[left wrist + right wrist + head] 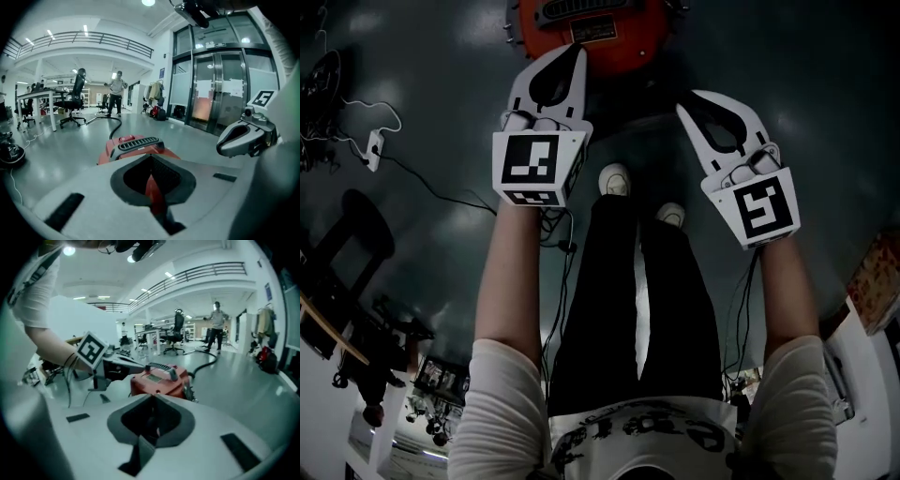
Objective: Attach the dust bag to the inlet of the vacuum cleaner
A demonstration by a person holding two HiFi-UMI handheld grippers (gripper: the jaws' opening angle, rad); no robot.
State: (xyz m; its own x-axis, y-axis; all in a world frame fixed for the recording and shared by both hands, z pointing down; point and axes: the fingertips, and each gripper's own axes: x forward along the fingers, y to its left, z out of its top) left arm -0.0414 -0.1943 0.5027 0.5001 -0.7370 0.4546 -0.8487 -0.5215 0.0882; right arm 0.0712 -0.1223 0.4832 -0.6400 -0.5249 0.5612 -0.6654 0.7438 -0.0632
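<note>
The red vacuum cleaner (592,37) is sitting on the grey floor (441,122), just ahead of the person's white shoes (615,178) and beyond both pairs of tongs. Its dark carrying handle (139,142) is running crosswise to the person in the head view, left to right. The picture's top edge is cutting the body off, so it is not clear whether that is also its longest line. A black hose (207,363) is leaving the machine's far side and curving away across the floor towards a person standing in the distance (116,91).

The person is holding both arms out over the floor. The left tongs (578,50) are pointing forward and downward at the vacuum cleaner's near edge, their tips reaching over it in the head view. The tips are lying together with nothing gripped between them. The red body is showing only through the slit and the dark padded opening behind them.

The right tongs (682,109) are hanging to the right of the machine and a little nearer the shoes. They are angling in towards it, and their tips are likewise drawn narrow on nothing. In the right gripper view the left tongs' marker cube (92,350) is showing just left of the vacuum cleaner.
</note>
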